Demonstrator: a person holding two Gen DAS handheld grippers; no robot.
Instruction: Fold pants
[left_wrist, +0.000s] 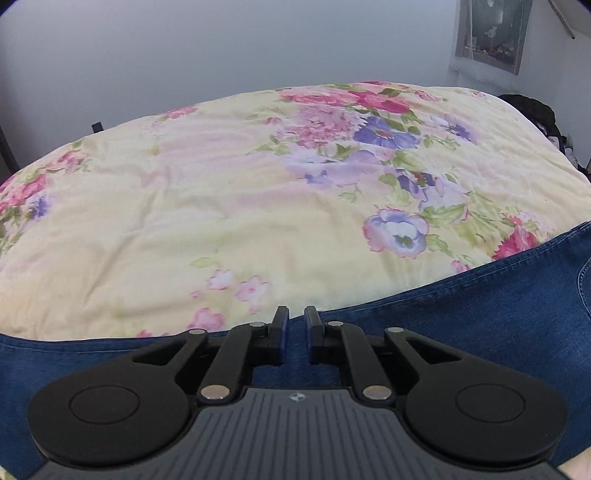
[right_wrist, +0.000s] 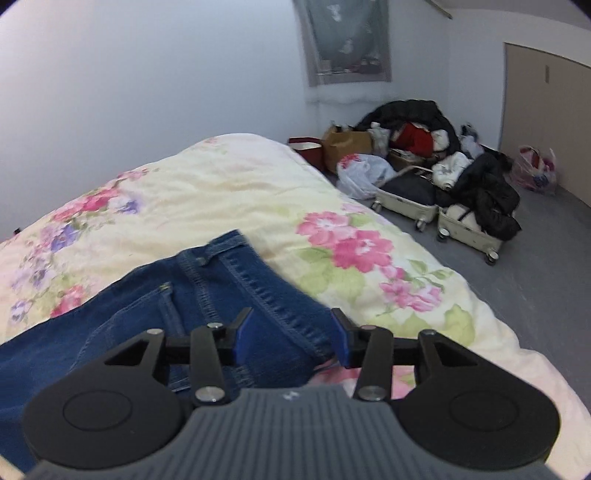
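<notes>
Blue denim pants (left_wrist: 461, 325) lie flat across the near side of a bed with a floral cream quilt (left_wrist: 221, 192). My left gripper (left_wrist: 295, 334) hovers over the far edge of a pant leg, its jaws nearly closed with a narrow gap and nothing clearly between them. In the right wrist view the waistband end of the pants (right_wrist: 229, 280) lies on the quilt (right_wrist: 258, 184). My right gripper (right_wrist: 291, 338) is open wide, its fingers either side of the waistband edge.
The bed's right edge drops to a grey floor (right_wrist: 517, 295). Open suitcases with piled clothes (right_wrist: 443, 184), bags and a box stand by the far wall. A plain wall lies beyond the bed.
</notes>
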